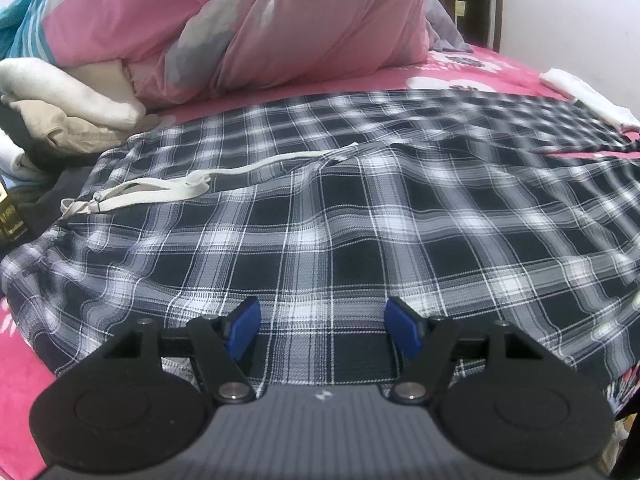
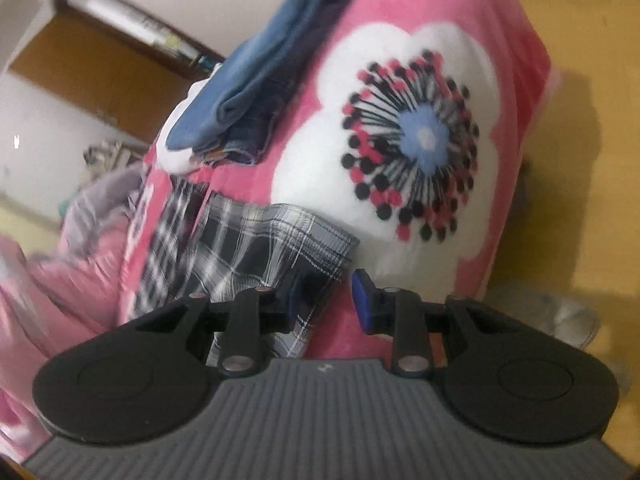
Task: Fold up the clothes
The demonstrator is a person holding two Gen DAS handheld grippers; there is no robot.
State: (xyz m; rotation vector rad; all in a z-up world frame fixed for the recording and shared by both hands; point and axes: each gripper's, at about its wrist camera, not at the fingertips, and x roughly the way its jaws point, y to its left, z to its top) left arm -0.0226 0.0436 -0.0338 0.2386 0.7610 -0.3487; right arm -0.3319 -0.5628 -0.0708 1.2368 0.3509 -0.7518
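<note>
Plaid cloth, black and white, fills the centre of the left wrist frame: the checked trousers (image 1: 360, 208) lie spread flat on the pink bed cover (image 1: 24, 364), waist end at the left of the frame with a pale drawstring (image 1: 168, 190) trailing across it. We note the left hand-held gripper (image 1: 322, 330) at the lower centre, blue pads parted wide over the fabric, nothing pinched between them; released.

Upper part of that frame: a pink quilt (image 1: 280, 20) bunched against the wall, with white and beige folded garments (image 1: 76, 100) stacked at the upper left edge.

Right wrist frame is tilted and motion-blurred. The right hand-held gripper (image 2: 327, 300) sits at lower centre, jaws narrow. A corner of the same plaid (image 2: 256, 248) lies over its left finger (image 2: 294, 300) and hangs down at that spot; the right pad is bare against the cover. We cannot tell whether the cloth is actually clamped. Behind it, a large white flower print (image 2: 408, 140) on the cover, and folded blue denim (image 2: 256, 80) in the upper centre. Yellow floor (image 2: 576, 128) shows at the right.
</note>
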